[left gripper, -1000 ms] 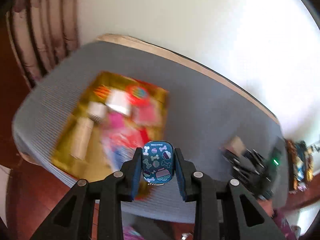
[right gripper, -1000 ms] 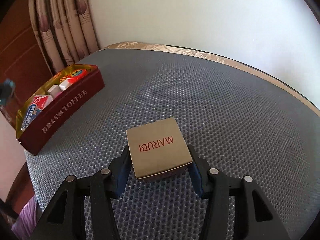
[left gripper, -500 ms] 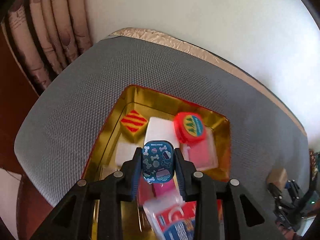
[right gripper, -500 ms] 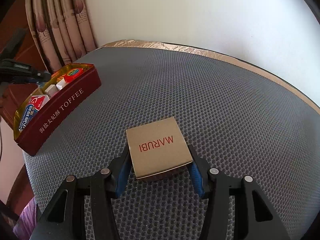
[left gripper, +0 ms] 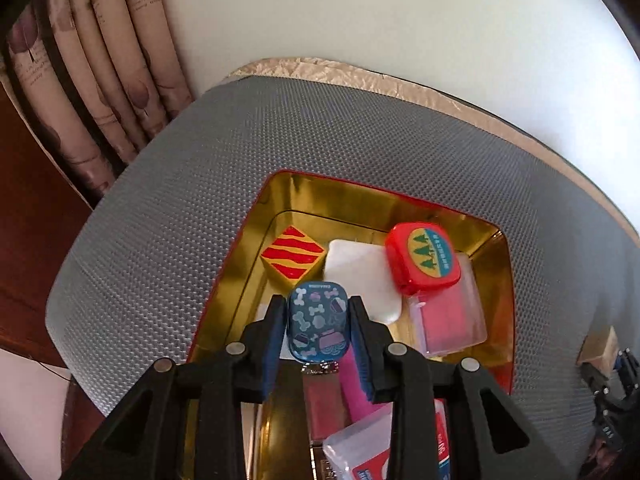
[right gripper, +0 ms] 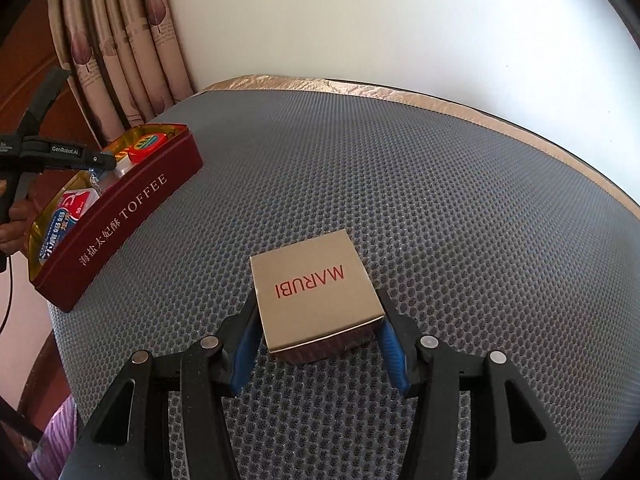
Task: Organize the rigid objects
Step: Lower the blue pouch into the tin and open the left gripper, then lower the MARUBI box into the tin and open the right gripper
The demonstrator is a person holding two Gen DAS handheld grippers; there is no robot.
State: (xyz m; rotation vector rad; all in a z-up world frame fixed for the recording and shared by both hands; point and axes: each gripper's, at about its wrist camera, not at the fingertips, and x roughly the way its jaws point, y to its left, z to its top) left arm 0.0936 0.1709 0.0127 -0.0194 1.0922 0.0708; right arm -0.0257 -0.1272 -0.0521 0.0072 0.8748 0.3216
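Observation:
My left gripper point(left gripper: 319, 322) is shut on a small blue tin point(left gripper: 318, 320) with bone patterns, held above the open gold-lined toffee tin point(left gripper: 360, 202). Inside the toffee tin lie a yellow block with red stripes point(left gripper: 292, 256), a white box point(left gripper: 360, 276), a red round-cornered case point(left gripper: 424, 258), a clear pink box point(left gripper: 448, 320) and more packets. My right gripper point(right gripper: 316, 326) is shut on a gold MARUBI box point(right gripper: 312, 292) just above the grey mat. In the right wrist view the toffee tin point(right gripper: 120, 216) stands at the left, with my left gripper point(right gripper: 96, 160) over it.
The round table is covered by a grey mesh mat point(right gripper: 440, 200) with a gold-trimmed far edge. Curtains point(right gripper: 120, 40) hang at the back left before a white wall. The MARUBI box and right gripper show at the right edge of the left wrist view point(left gripper: 600, 348).
My left gripper has carried the blue tin from beside the toffee tin to over its inside, lower and closer. My right gripper and the MARUBI box have stayed put.

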